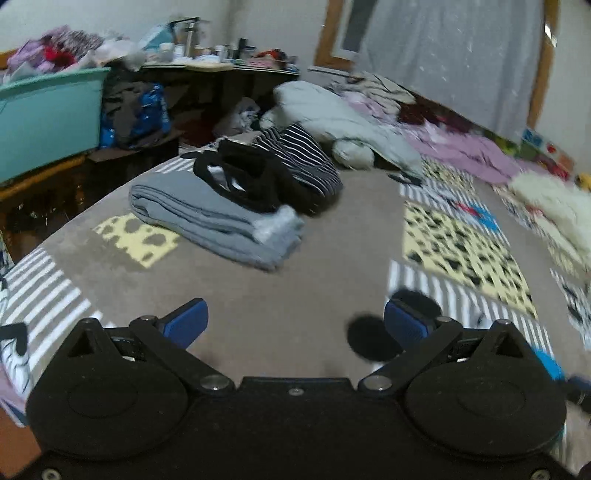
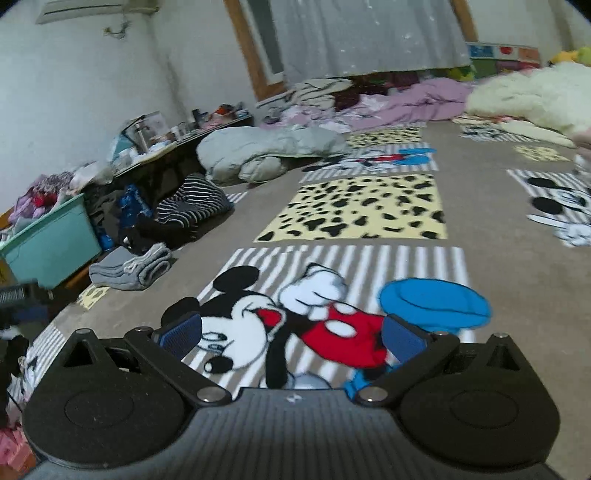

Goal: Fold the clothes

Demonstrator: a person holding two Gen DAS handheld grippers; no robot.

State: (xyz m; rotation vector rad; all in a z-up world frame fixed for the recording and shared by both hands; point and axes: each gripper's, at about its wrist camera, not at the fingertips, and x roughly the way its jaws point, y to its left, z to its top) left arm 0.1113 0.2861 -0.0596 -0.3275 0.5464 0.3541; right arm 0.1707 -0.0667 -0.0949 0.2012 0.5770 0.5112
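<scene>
The blanket (image 2: 498,280) on the bed is grey-brown with yellow black-spotted patches, grey-and-white striped panels and a cartoon mouse (image 2: 295,325) in black, white, red and blue. At centre left of the left wrist view lie a folded grey garment (image 1: 207,218), a black garment (image 1: 240,177) and a black-and-white striped garment (image 1: 306,162). Upper left, a teal bin (image 1: 48,114). Both claws have blue pads (image 1: 186,325) on black frames.

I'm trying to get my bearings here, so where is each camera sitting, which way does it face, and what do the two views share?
Left wrist: sits on the left gripper, low over the blanket, facing the folded grey garment and striped garment; only its open blue fingers show.
Right wrist: sits on the right gripper, facing along the cartoon-mouse print toward the curtain; open fingers show.
Shared: grey garment, striped garment, teal bin.
</scene>
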